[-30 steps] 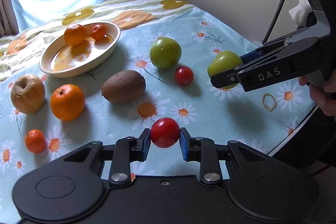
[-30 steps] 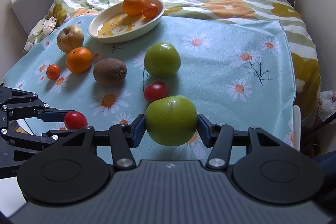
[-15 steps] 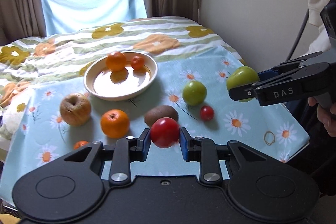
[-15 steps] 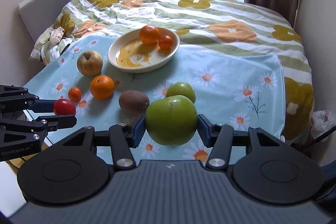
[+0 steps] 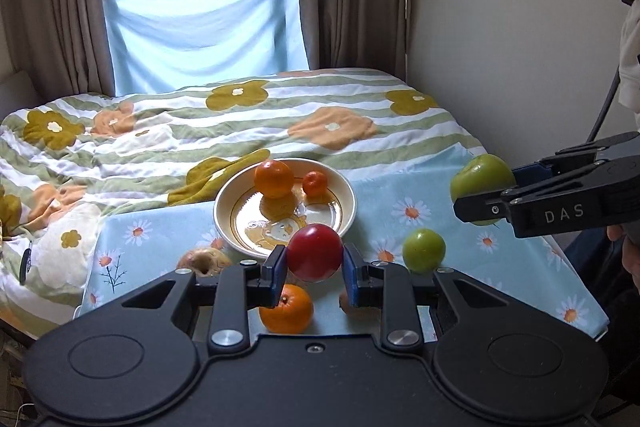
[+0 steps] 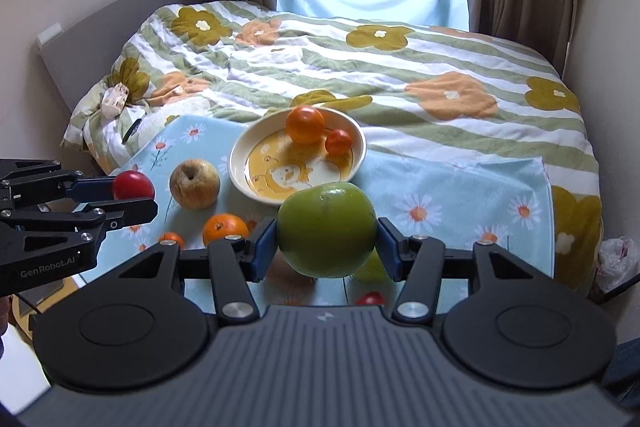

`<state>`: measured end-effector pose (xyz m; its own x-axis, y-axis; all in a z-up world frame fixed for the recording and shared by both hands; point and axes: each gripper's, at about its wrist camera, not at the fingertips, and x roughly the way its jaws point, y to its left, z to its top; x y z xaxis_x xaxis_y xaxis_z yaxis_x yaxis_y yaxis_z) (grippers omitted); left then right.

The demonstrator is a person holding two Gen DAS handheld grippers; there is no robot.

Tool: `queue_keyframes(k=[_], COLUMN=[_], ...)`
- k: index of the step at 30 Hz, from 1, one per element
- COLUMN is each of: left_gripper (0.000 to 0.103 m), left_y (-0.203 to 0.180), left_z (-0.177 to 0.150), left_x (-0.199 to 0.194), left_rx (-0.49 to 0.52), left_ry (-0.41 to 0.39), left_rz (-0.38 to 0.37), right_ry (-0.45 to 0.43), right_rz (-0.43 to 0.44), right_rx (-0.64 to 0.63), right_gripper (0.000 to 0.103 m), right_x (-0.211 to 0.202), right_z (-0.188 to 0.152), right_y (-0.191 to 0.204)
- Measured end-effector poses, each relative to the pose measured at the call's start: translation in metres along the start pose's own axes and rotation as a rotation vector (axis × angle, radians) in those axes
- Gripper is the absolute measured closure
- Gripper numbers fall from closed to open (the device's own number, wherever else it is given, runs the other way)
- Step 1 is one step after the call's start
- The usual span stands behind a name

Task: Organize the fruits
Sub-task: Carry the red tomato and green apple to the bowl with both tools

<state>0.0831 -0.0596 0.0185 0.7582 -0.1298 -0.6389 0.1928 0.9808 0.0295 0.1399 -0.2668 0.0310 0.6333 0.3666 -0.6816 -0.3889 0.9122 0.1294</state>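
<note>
Bed: a quilt with green stripes and large yellow and orange flowers fills the room ahead of me, soft and rumpled.
Cloth: one pale blue daisy-print cloth lies flat over the quilt's near end, with the fruit spread on it.
Left hand: my left gripper tilts down toward the cloth, raised above it, clenched on one small, glossy red tomato between its blue pads.
Right hand: my right gripper also tilts down, raised above the cloth, its jaws grasping one big, smooth green apple.
Bowl: one round, shallow cream bowl with a yellow cartoon print sits at the cloth's far edge; inside are one orange and one smaller orange fruit, touching.
Loose fruit on the cloth: one wrinkled yellow-brown apple, a second orange, one tiny mandarin, one second green apple, one second small tomato, and one brown kiwi mostly hidden behind my left fingers.
</note>
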Motion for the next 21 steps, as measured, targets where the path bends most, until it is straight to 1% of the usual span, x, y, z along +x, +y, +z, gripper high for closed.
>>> queue_keyframes(k=[4, 9, 16, 21], left_gripper=[0.071, 0.071, 0.071, 0.071], left_y=[0.024, 0.05, 0.082, 0.095], left_z=[0.018, 0.039, 0.061, 0.071], left_x=[0.011, 0.03, 0.077, 0.118], left_rx=[-0.027, -0.018, 0.013, 0.05], left_ry=[-0.001, 0.0, 0.033, 0.067], left_rz=[-0.008, -0.007, -0.011, -0.036], right_ry=[0.0, 0.006, 0.025, 0.043], right_rz=[-0.015, -0.031, -0.057, -0.08], right_rx=[0.016, 0.037, 0.065, 0.108], right_gripper=[0.035, 0.035, 0.035, 0.035], right_x=[0.014, 0.039, 0.085, 0.121], right_z=[0.018, 0.039, 0.066, 0.08], right_y=[0.009, 0.019, 0.026, 0.024])
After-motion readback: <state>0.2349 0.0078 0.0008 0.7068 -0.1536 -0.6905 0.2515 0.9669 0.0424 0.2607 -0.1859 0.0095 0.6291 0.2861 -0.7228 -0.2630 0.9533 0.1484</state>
